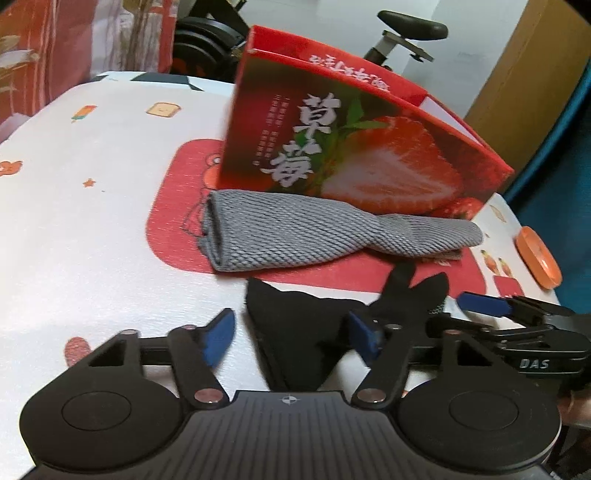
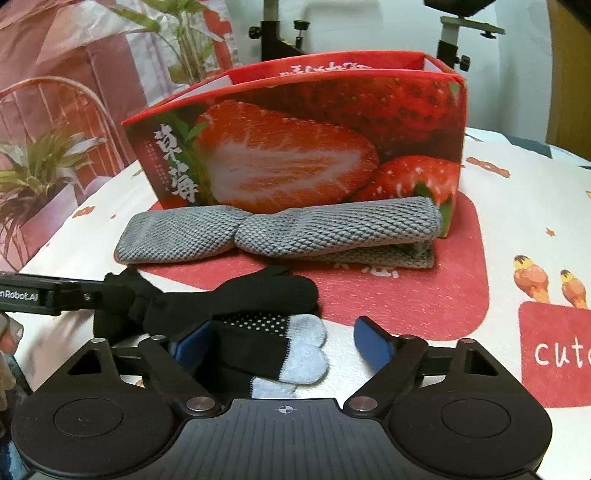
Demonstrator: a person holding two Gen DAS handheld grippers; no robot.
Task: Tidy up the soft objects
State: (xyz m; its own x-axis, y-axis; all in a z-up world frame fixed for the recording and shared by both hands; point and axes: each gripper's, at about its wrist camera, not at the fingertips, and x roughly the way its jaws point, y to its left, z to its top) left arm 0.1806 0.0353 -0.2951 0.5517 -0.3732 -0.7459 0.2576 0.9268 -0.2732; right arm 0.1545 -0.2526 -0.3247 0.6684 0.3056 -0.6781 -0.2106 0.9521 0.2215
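Note:
A black glove (image 2: 258,310) with grey fingertips and white dots lies on the printed tablecloth. It sits between the jaws of both grippers. My right gripper (image 2: 282,343) is open around its fingertip end: the left pad touches the fabric, the right pad stands apart. My left gripper (image 1: 291,334) is open around the glove's (image 1: 295,332) black cuff end, with a gap at the left pad. Beyond the glove a folded grey knit cloth (image 1: 314,232) (image 2: 295,232) lies against an open-topped red strawberry box (image 1: 351,147) (image 2: 295,147).
An orange dish (image 1: 539,258) sits near the table's right edge in the left wrist view. Potted plants (image 2: 37,177) stand off the table's left side in the right wrist view. An exercise bike (image 1: 410,33) stands behind the box.

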